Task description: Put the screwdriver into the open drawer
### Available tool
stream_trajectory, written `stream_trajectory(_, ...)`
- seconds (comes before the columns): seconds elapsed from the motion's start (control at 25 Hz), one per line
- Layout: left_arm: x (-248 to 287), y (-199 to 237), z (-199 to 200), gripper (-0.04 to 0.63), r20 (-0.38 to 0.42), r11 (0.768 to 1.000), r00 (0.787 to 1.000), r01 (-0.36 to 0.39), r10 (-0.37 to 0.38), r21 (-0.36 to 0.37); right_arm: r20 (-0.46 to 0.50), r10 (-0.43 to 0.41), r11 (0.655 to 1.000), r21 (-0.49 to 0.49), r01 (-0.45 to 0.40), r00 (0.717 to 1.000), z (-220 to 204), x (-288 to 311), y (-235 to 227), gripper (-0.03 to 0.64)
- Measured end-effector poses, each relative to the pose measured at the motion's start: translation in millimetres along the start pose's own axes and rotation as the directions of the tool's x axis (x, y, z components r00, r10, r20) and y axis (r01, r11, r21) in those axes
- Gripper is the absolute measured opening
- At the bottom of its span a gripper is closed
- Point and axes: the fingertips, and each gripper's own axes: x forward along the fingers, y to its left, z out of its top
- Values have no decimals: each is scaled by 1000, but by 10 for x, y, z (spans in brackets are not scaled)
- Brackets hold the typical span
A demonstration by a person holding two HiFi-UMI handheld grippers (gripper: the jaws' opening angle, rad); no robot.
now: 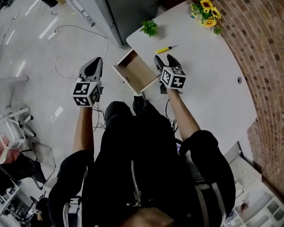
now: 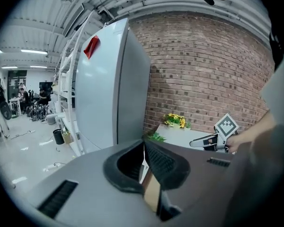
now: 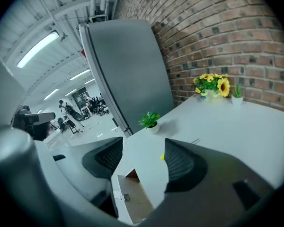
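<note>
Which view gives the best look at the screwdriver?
Head view: the screwdriver lies whole on the white table, beyond the open drawer. The right gripper view catches only a yellow speck beside one jaw. The left gripper view doesn't show it.

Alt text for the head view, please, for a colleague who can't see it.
A small yellow-handled screwdriver lies on the white table, just beyond the right gripper, whose jaws are open and empty. The open wooden drawer juts from the table edge beside it, and the left gripper hangs shut over the floor.
</note>
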Motion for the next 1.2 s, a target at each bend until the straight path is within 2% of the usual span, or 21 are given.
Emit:
stream_trajectory(0.24, 440, 87, 36, 25, -38, 998, 997, 65, -65, 4, -74, -81, 988, 125, 90, 994, -56, 279, -327, 279)
stream_trajectory(0.32, 588, 97, 51, 25, -54, 994, 993, 109, -108, 11, -101, -99, 969, 215, 119, 990, -86, 383, -434, 276)
stream_trajectory(0.4, 704, 112, 54, 26, -71, 989, 986, 150, -148, 18, -129, -103, 936, 323, 140, 986, -143, 524, -560, 273)
stream_trajectory(0.48, 777, 146, 36, 26, -89, 983, 979, 183, -181, 21, -151, -117, 879, 444, 173, 982, -221, 650, -712, 265)
stream_trajectory(0.56, 814, 204, 2, 25, -110, 978, 973, 208, -205, 21, -164, -140, 788, 579, 210, 976, -321, 745, -873, 261)
stream_trajectory(0.64, 832, 276, -52, 26, -130, 975, 967, 222, -218, 18, -173, -172, 698, 673, 244, 970, -399, 802, -1034, 255)
stream_trajectory(0.68, 833, 321, -85, 26, -139, 975, 966, 222, -218, 13, -182, -187, 670, 695, 261, 965, -426, 822, -1105, 247)
stream_trajectory(0.76, 816, 434, -151, 26, -153, 977, 966, 212, -210, 0, -209, -202, 643, 709, 291, 957, -468, 874, -1198, 224)
stream_trajectory(0.92, 749, 710, -237, 26, -170, 983, 969, 180, -181, -22, -268, -224, 609, 712, 349, 937, -519, 985, -1303, 204)
stream_trajectory(1.04, 684, 907, -286, 25, -174, 987, 972, 155, -160, -41, -312, -262, 596, 692, 408, 913, -566, 977, -1382, 117)
stream_trajectory(1.2, 607, 1091, -362, 25, -181, 988, 972, 140, -149, -61, -328, -245, 573, 710, 409, 912, -599, 971, -1369, 100)
